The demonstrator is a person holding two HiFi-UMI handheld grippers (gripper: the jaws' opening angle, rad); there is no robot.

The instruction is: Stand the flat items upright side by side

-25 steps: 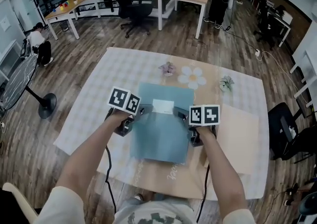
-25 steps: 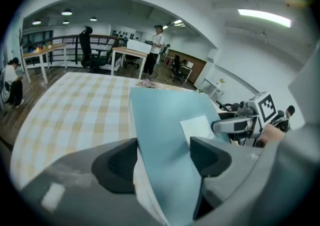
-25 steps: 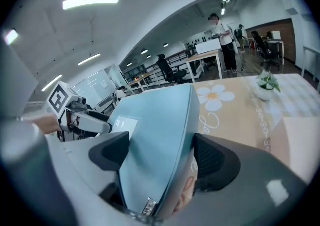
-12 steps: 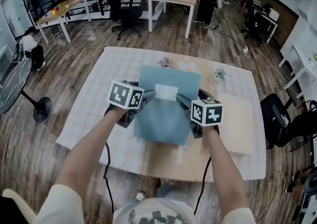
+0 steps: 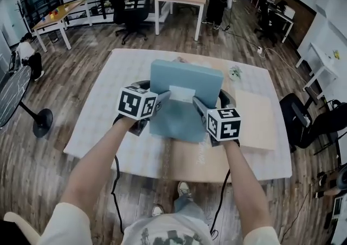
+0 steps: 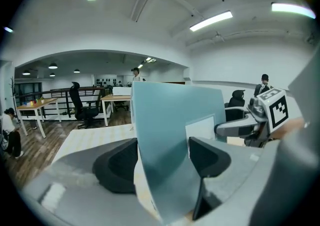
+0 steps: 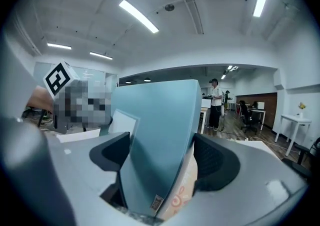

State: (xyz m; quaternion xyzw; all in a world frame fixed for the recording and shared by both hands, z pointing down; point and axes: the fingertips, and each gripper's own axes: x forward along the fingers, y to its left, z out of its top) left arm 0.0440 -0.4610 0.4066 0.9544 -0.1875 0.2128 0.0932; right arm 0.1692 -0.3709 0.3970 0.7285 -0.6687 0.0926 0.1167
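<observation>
Office worktop (image 5: 103, 130): left claw (image 5: 164, 97) and right claw (image 5: 196, 103) both pinch teal folder (image 5: 187, 76), near upright. White label (image 5: 182, 94) illegible.

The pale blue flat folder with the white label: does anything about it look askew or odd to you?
The pale blue flat folder is tilted, not upright, clamped at its two sides by the left hand-held gripper and the right hand-held gripper.

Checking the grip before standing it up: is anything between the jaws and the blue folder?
Yes. A cream patterned sheet lies against the folder, between it and one pad of the right gripper; the left gripper shows a cream edge there too. Nothing else intervenes.
</observation>
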